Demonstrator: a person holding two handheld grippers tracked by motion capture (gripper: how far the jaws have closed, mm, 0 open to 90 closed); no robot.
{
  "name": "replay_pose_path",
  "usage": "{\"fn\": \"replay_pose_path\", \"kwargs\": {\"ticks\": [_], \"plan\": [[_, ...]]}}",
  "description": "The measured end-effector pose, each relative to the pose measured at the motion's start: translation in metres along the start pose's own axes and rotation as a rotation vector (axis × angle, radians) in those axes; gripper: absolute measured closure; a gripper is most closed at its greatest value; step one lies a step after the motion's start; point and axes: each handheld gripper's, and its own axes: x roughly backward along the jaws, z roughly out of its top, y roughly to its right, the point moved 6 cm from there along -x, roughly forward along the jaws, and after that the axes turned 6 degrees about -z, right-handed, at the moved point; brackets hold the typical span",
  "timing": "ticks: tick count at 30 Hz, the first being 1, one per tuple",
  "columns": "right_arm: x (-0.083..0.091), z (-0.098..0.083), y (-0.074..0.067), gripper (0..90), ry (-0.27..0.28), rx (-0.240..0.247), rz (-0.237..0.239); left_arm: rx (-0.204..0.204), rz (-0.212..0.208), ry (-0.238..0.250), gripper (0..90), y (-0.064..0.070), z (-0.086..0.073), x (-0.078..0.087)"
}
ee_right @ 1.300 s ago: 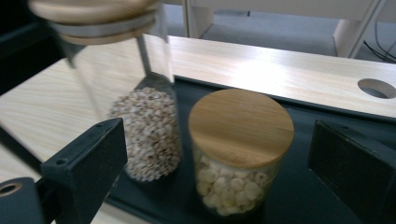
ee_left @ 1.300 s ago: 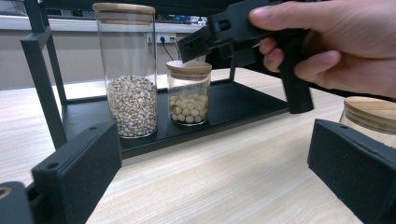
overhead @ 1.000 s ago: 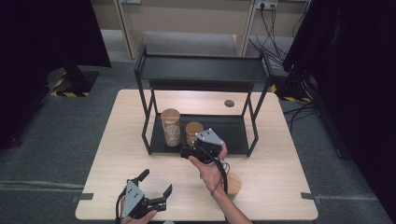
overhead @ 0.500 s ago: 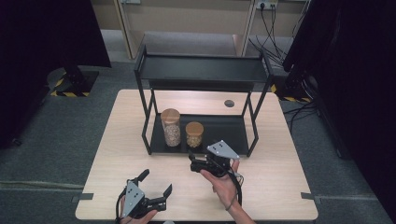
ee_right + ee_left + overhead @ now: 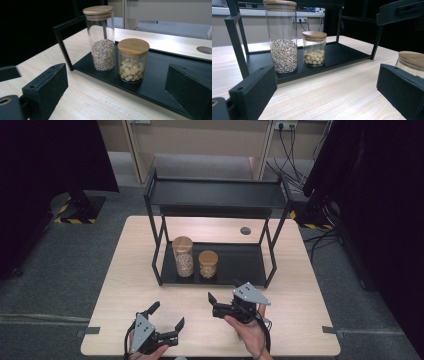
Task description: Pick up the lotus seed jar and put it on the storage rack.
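Grey carpet surrounds a pale wooden bench (image 5: 130, 270) at the centre of the high view, with dark curtains at the upper left and right of the frame. On the bench stands a black two-tier rack (image 5: 215, 195), its lower tray (image 5: 240, 262) holding two glass jars with wooden lids. The tall jar (image 5: 183, 256), part filled with small grains, sits just left of the short jar (image 5: 208, 264), which holds pale round beans; the two stand close together near the tray's left end. A third jar (image 5: 412, 62) with a wooden lid shows at the right edge of the left gripper view, resting on the bench outside the rack.

The right gripper (image 5: 216, 304), lower centre of the high view, lies in front of the rack with its jaws wide apart and nothing between them, aimed leftward. In its own view the two jars sit ahead between the jaws, well apart from them. The left gripper (image 5: 166, 321), at the lower left, is likewise wide open and empty.
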Motion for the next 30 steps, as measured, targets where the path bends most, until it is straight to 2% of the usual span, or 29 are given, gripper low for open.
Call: {"fn": "replay_pose_path", "kwargs": {"ticks": [12, 30], "plan": [[0.029, -0.011, 0.004, 5.0, 0.014, 0.006, 0.039, 0.001, 0.001, 0.004, 2.3, 0.000, 0.000, 0.001], [0.055, -0.039, 0.016, 4.9, 0.034, 0.015, 0.040, -0.001, 0.004, 0.002, 2.3, 0.001, 0.000, 0.001]]}}
